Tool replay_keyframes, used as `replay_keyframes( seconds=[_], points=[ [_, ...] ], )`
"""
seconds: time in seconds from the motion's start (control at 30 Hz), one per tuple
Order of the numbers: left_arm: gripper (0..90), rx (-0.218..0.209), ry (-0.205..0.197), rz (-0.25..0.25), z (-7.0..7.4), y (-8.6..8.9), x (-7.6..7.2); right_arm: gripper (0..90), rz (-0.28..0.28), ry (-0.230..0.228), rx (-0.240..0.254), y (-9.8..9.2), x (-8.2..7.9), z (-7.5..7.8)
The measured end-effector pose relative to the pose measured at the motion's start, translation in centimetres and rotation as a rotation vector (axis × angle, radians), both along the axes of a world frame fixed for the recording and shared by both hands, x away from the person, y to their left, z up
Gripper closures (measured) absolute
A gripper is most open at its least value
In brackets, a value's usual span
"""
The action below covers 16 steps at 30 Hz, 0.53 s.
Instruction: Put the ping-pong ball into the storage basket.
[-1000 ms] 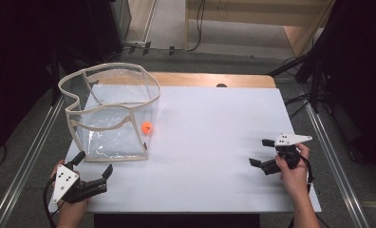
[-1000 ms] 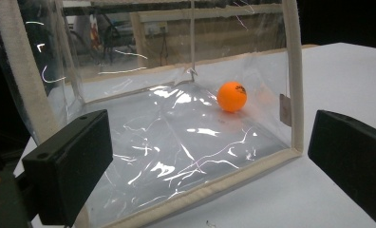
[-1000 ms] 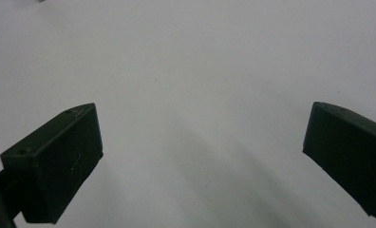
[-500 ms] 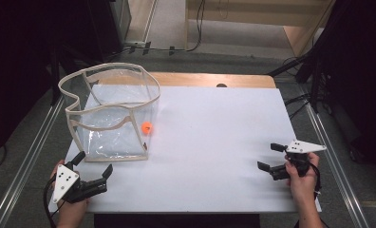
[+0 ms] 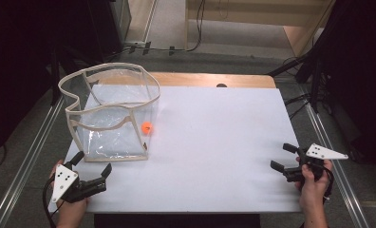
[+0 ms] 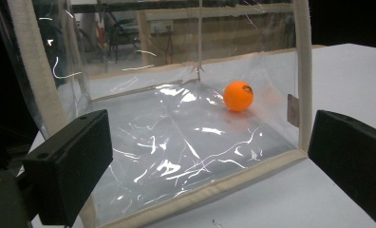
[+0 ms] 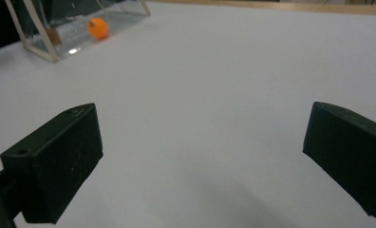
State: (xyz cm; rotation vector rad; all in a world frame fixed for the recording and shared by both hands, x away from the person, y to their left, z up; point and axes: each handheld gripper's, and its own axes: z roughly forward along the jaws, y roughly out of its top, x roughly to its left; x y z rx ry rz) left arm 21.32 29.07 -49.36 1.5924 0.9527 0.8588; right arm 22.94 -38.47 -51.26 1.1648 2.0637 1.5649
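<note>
Both grippers sit at the near edge of the white table (image 5: 224, 142), jaws spread wide and holding nothing. Your right gripper (image 5: 286, 157) has drawn back toward the near right corner over the last second, well apart from the work; your left gripper (image 5: 92, 164) has not moved and faces the clear bag (image 5: 111, 114) just beside its front wall. I judge this a withdrawal, with nothing left in hand. The orange ball (image 6: 239, 96) rests inside that bag, on its crinkled floor near the right front corner post. The bag stands upright, mouth open, cream-trimmed.
</note>
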Motion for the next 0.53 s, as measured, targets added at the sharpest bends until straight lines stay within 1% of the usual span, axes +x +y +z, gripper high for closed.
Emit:
replay_keyframes(
  seconds=[0.07, 0.13, 0.2, 0.33, 0.47, 0.53],
  points=[
    [1.4, 0.003, 0.0, -0.002, 0.0, 0.0, 0.0, 0.0, -0.011, -0.014, 0.031, -0.4, -0.2, 0.0],
    [1.4, 0.006, 0.0, -0.001, 0.0, 0.0, 0.0, 0.0, -0.019, -0.015, 0.04, -0.5, -0.2, 0.0],
    [1.4, 0.007, 0.001, 0.0, 0.0, 0.0, 0.1, 0.0, -0.015, -0.015, 0.028, -0.2, -0.1, 0.0],
    [1.4, 0.013, 0.003, 0.0, 0.0, -0.1, 0.1, 0.0, -0.001, -0.001, -0.038, 0.8, 0.2, -0.1],
    [1.4, 0.011, 0.005, 0.0, 0.0, -0.1, 0.1, 0.0, -0.001, 0.012, -0.059, 1.3, 0.4, -0.2],
    [1.4, 0.011, 0.007, -0.001, 0.0, -0.1, 0.1, 0.0, -0.011, 0.022, -0.067, 1.4, 0.5, -0.3]
  ],
)
